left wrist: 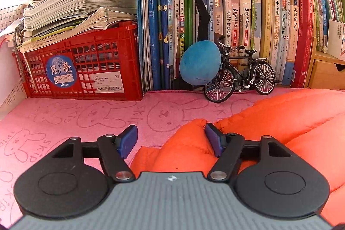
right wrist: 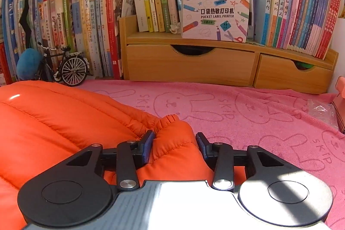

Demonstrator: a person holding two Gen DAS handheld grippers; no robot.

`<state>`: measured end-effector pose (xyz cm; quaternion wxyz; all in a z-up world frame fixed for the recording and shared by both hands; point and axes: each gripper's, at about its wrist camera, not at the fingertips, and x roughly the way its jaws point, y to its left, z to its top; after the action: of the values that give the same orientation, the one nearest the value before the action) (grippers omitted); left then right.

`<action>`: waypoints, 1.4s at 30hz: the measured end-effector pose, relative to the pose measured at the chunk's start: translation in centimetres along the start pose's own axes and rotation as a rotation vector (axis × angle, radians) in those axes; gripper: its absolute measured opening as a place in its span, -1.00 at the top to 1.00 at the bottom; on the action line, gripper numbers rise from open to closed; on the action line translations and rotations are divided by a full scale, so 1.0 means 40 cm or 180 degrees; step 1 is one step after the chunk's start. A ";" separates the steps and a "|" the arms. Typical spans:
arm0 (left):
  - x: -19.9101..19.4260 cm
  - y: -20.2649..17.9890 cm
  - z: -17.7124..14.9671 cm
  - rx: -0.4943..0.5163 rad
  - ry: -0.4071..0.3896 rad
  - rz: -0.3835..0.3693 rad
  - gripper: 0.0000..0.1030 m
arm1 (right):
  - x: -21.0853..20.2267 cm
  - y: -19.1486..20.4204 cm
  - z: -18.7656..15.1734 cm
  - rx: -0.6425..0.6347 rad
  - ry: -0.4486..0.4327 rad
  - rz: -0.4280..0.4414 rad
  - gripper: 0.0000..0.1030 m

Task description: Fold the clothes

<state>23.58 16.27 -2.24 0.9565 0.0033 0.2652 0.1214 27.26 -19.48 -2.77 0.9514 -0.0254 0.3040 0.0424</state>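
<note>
We see a puffy, quilted orange down jacket point(right wrist: 54, 122) on the pink bunny-print towel point(right wrist: 248, 113), books point(right wrist: 97, 21) along the desk's back edge. Left gripper point(left wrist: 171, 140) and right gripper point(right wrist: 175, 144) both spread apart, straddling jacket folds.

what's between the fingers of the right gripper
In the right wrist view, a puffy fold of the orange jacket sits between the open right gripper fingers.

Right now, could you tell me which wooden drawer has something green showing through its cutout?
The right-hand drawer; green shows in its notch, while the left drawer's cutout is dark.
</note>
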 end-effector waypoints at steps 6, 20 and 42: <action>0.010 -0.005 0.000 0.0046 0.0070 0.0079 -0.50 | 0.008 0.007 -0.001 -0.0046 0.0060 -0.0060 0.10; 0.033 -0.012 -0.008 0.0110 0.0234 0.0182 -0.65 | 0.016 0.002 -0.001 0.0021 0.0123 -0.0112 -0.09; -0.003 -0.041 0.032 0.0360 0.0302 0.0705 -0.99 | -0.043 -0.026 0.007 0.0281 -0.0146 -0.0412 -0.65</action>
<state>24.50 14.72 -1.18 0.9219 0.0807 0.3147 0.2111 26.13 -20.60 -1.53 0.9591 -0.0021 0.2814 -0.0321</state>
